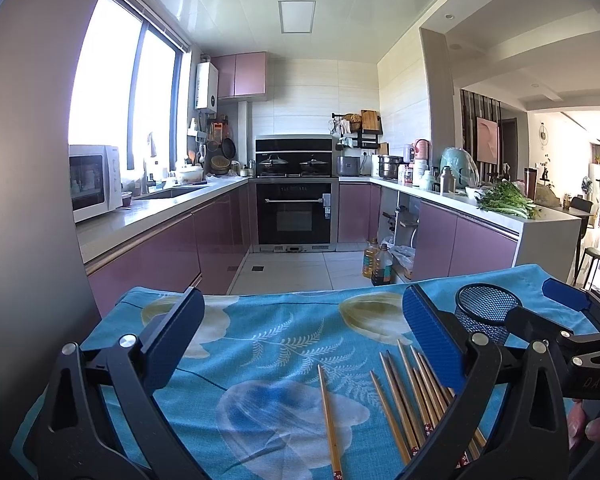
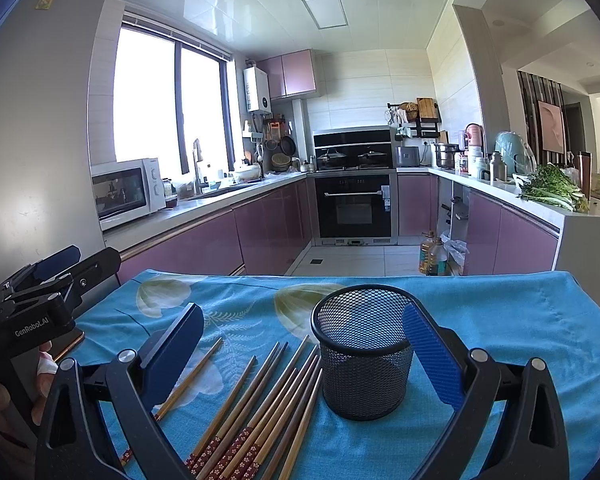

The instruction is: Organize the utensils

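Both claws, left claw [image 1: 304, 340] and right claw [image 2: 304, 354], hang spread and empty; I'd pinch one of the chopsticks [image 2: 260, 412] mid-shaft, then drop it upright into the mesh cup [image 2: 364, 352].

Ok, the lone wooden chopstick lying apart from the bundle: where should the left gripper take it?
Grip the lone wooden chopstick mid-shaft, from above, jaws across its width. It lies flat on the blue floral cloth, clear of the bundle.

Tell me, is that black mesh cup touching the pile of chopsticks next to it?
Cannot tell. In the right wrist view the mesh cup stands hard against the nearest of the chopsticks with no cloth visible between them, but overlap could hide a gap.
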Available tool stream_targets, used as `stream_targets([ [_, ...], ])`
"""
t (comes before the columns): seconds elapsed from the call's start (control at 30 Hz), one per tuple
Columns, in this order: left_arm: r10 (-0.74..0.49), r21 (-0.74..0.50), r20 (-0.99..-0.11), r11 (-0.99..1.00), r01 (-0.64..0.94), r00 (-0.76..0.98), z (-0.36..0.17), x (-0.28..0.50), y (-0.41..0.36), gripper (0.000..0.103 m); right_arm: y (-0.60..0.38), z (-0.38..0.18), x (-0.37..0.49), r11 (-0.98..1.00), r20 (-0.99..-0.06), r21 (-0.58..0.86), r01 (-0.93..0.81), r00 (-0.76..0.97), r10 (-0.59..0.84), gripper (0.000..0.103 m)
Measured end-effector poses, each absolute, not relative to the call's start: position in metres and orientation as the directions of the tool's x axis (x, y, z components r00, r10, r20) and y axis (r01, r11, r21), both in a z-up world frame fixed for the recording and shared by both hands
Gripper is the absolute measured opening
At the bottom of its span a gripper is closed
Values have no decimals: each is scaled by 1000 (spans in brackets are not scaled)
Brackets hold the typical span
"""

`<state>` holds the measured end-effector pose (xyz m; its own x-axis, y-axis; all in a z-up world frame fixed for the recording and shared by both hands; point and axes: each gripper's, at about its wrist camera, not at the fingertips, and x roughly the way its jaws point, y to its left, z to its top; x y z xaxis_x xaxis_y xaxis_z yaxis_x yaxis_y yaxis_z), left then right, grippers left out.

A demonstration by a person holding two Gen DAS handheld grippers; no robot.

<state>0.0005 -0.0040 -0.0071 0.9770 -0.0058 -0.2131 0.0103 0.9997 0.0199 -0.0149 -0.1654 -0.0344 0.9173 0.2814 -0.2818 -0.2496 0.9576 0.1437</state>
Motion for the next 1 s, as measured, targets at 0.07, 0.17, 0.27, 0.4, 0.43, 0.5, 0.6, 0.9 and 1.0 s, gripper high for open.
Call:
stream_targets([
  [0.07,-6,21,-214,1000,11,977,-6,0,-4,98,-165,-34,-15,958,-282,143,-249,917,280,96],
  [0.17,-6,21,-214,1000,11,977,-5,1,-4,98,-165,-34,-15,958,-281,143,-249,918,281,96],
  [0.27,-7,22,-215,1000,12,977,-7,1,-5,98,-165,-35,-15,958,-282,142,-248,918,280,96],
  [0.4,-7,22,-215,1000,12,977,-6,1,-5,98,-164,-35,-15,959,-282,140,-248,918,279,96],
  [0.43,-7,24,-218,1000,13,976,-8,1,-6,98,-165,-35,-15,958,-282,141,-249,918,280,96],
  [0.5,-8,24,-218,1000,14,976,-9,2,-7,98,-165,-35,-15,958,-283,141,-249,917,280,96],
  [0.6,-8,24,-218,1000,14,976,-9,2,-7,98,-165,-35,-14,959,-284,141,-248,917,279,96],
  [0.9,-14,22,-257,1000,21,966,-18,6,-6,98,-167,-35,-12,962,-312,130,-241,911,270,96],
  [1.0,-16,42,-300,999,30,954,-27,11,-5,98,-168,-38,-9,962,-342,122,-244,900,271,96],
])
